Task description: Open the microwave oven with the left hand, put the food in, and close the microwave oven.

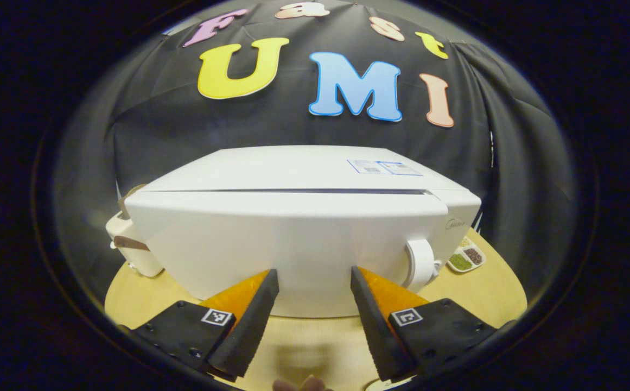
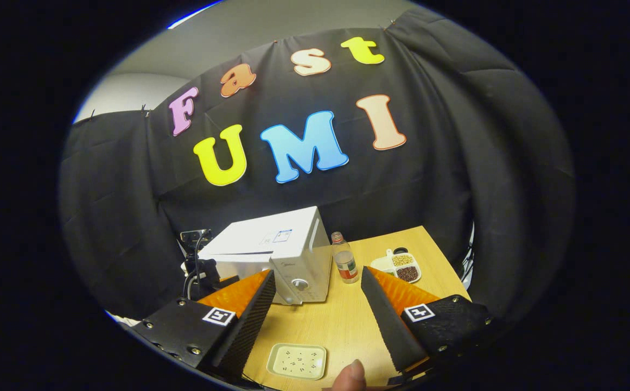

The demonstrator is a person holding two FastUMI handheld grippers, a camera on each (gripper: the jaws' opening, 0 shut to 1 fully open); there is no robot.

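The white microwave [image 1: 304,217] stands close in front of my left gripper [image 1: 313,277], which is open with its fingers spread before the lower door front and touching nothing. A thin dark seam runs along the top of the door; I cannot tell if it is ajar. Its round knob [image 1: 420,263] is at the right. In the right gripper view the microwave [image 2: 287,244] sits at the table's far left. A pale rectangular food tray [image 2: 297,360] with small dark specks lies on the table below my open right gripper [image 2: 317,277].
A small clear bottle [image 2: 345,263] stands just right of the microwave, with a divided dish of grains [image 2: 399,266] beyond it. A white appliance [image 1: 130,250] sits left of the microwave. A thumb [image 2: 350,374] shows at the bottom edge. The wooden table [image 2: 347,320] has open room in the middle.
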